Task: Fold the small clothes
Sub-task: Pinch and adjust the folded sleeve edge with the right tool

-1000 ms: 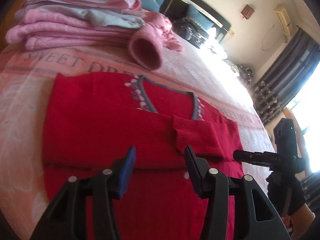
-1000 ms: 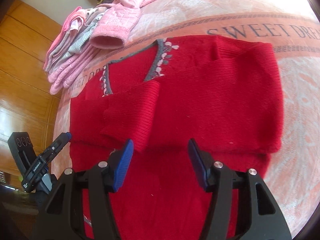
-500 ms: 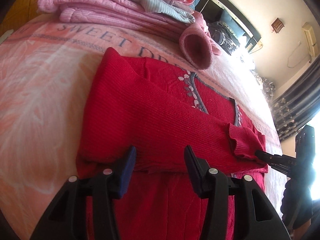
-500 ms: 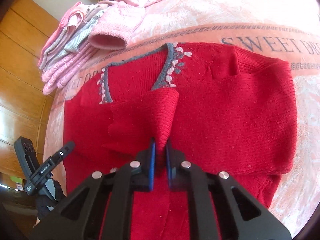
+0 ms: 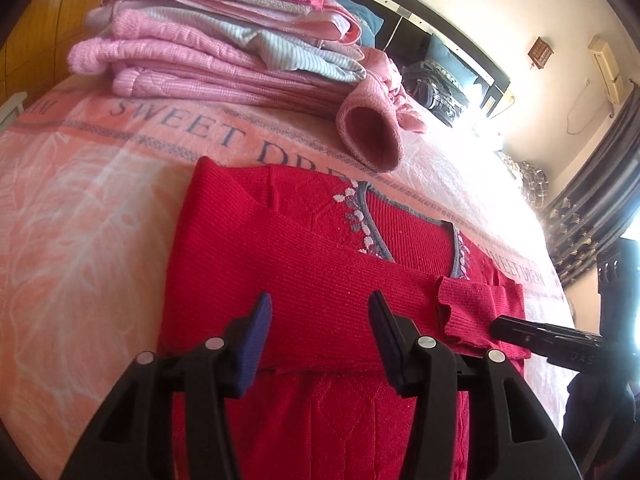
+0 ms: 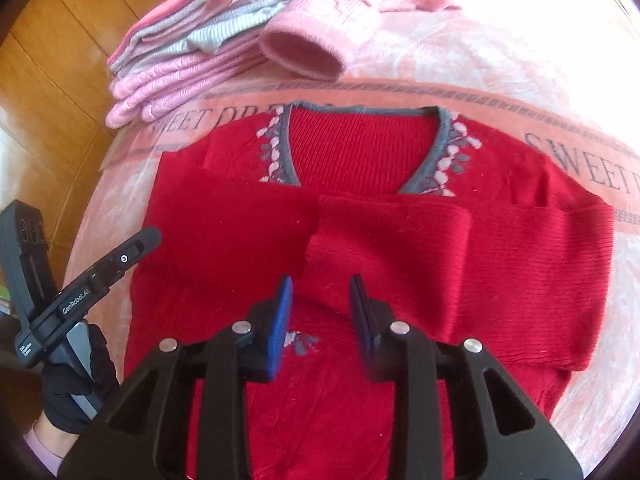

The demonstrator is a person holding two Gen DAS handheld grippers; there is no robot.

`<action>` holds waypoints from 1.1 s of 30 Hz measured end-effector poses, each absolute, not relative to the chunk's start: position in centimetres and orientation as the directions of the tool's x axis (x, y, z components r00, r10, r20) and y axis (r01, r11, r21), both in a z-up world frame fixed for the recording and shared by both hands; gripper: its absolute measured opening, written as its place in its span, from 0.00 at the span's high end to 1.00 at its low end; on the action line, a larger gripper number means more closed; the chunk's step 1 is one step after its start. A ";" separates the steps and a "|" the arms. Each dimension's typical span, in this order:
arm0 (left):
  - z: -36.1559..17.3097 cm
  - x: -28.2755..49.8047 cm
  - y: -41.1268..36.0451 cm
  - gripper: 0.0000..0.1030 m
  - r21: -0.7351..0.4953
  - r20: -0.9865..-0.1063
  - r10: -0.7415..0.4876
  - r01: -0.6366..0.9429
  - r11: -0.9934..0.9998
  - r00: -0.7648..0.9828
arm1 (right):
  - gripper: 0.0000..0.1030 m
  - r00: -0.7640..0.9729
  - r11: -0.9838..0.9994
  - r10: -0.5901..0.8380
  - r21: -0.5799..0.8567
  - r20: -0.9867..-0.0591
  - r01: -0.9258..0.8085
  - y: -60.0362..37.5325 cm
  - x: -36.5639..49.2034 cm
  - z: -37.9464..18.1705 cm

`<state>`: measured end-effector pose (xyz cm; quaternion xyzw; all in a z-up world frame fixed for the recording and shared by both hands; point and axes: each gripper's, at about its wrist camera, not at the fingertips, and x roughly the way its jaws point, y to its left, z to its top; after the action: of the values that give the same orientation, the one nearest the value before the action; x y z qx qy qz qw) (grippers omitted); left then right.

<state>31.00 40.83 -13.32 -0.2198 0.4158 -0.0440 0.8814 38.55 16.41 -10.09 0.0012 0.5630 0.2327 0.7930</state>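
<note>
A red knit sweater with a grey V-neck lies flat on the bed, both sleeves folded across its chest. In the right wrist view the two sleeves meet near the middle of the sweater. My left gripper hovers open over the folded sleeve near the sweater's left side, holding nothing. My right gripper is open just below the sleeve ends, with nothing between its blue pads. The left gripper shows at the sweater's left edge, held by a gloved hand.
A stack of folded pink and grey clothes sits at the far left of the bed. A loose pink garment with an open cuff lies just beyond the sweater's collar. The pink blanket borders a wooden floor on the left.
My right gripper was shut on the sleeve cuff half a second ago; it has let go and drawn back, and the sleeve now lies flat. The left gripper stayed open and shifted slightly.
</note>
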 end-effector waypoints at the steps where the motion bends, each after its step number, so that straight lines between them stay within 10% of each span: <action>1: -13.7 31.1 40.7 0.51 -0.421 -0.721 -0.263 -0.105 0.901 0.641 | 0.69 0.258 0.897 0.343 0.234 -0.903 -0.375 17.3 38.6 -10.6; 6: -15.4 31.4 40.2 0.51 -0.418 -0.750 -0.271 -0.114 0.901 0.604 | 0.65 0.268 0.923 0.231 0.123 -0.935 -0.365 19.0 39.0 -12.4; 10: -15.7 31.5 40.0 0.50 -0.404 -0.753 -0.265 -0.105 0.909 0.603 | 0.96 0.276 0.926 0.259 0.157 -0.926 -0.342 17.7 39.1 -12.3; 33: -13.1 31.6 37.3 0.47 -0.317 -0.709 -0.203 -0.048 0.947 0.676 | 0.86 0.361 0.931 0.335 0.364 -0.870 0.013 -4.9 38.5 -11.0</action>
<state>31.60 37.30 -13.07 -0.1568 0.4004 -0.0428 0.9018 38.46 -4.91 -10.96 0.1563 0.5564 0.0995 0.8100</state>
